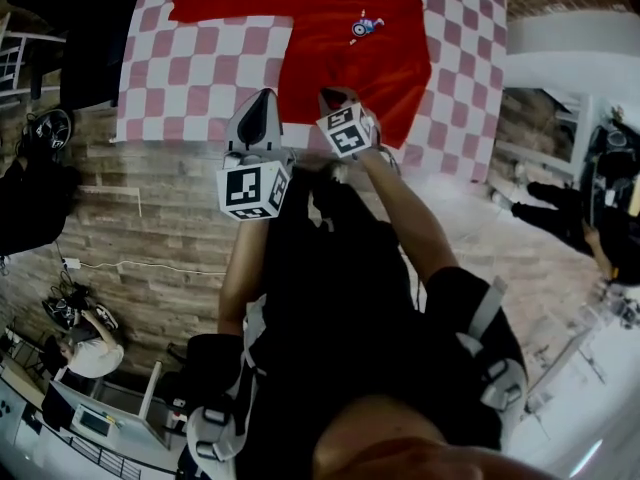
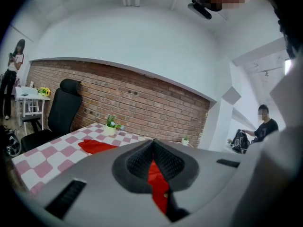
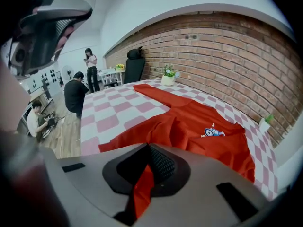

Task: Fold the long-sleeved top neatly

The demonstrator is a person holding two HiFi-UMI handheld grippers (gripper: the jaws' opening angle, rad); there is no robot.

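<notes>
Both grippers are clamped on cloth here. The left gripper (image 2: 152,161) has its jaws pressed together on a strip of red fabric, and the right gripper (image 3: 147,170) is pinching a red fold the same way. That fabric belongs to the red top (image 1: 350,58), lying on the checked tablecloth (image 1: 200,68) at the top of the head view. One sleeve (image 1: 230,3) is stretched toward the upper left.

Now the danger. Each pinch looks thin, only an edge of cloth, so a quick pull could slide the fabric out of the ribbed pads. If one gripper travels further than the other, the fold line will likely go crooked. The long sleeve could drag and bunch behind the body. A low carry might also rumple the tablecloth.

The top looks like soft, matte knit, limp and already creased through the middle in the right gripper view. A small printed badge (image 3: 214,132) sits on the chest. The tablecloth is flat, pink and white squares.
</notes>
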